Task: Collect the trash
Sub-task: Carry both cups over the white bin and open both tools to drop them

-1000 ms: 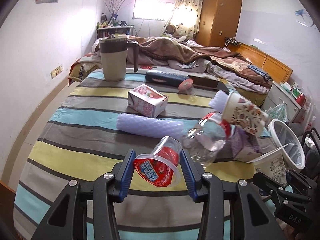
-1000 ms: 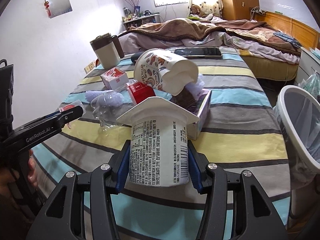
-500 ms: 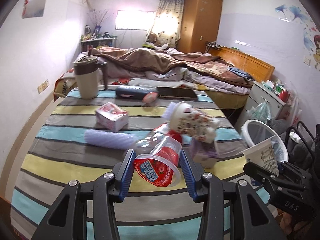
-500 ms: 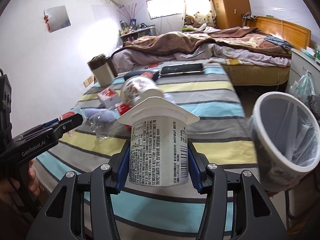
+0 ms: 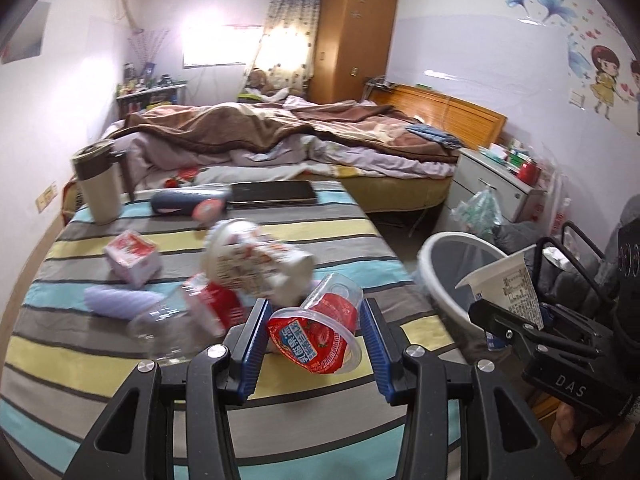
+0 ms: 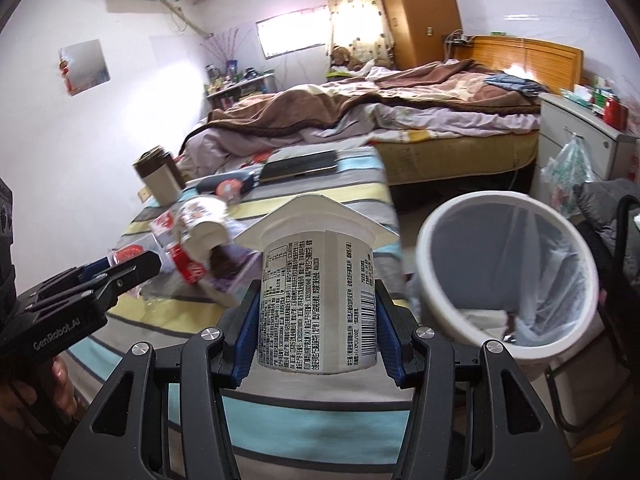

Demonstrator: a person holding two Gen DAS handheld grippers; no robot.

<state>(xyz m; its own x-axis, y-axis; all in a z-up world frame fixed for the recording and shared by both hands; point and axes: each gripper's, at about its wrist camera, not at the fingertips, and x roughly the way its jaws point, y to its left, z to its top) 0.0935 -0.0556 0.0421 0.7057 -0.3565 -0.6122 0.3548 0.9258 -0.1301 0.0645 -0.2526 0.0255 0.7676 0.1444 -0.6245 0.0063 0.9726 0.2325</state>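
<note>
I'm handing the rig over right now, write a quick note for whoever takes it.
Left gripper: shut on the clear strawberry cup, held above the striped table.
Right gripper: shut on the white yogurt cup, beside the trash bin, not yet over its opening.
Done: both cups picked up.
Left: drop both into the bin, then collect the patterned paper cup, clear plastic bottle and small red-and-white carton on the table.

The mouth of the waste bin [image 6: 506,276] gapes unobstructed just right of the striped surface [image 6: 320,428]. Left of it, a tipped paper cup [image 5: 256,266], a clear bottle [image 5: 176,324] and a small carton [image 5: 132,260] crowd the surface's middle.
</note>
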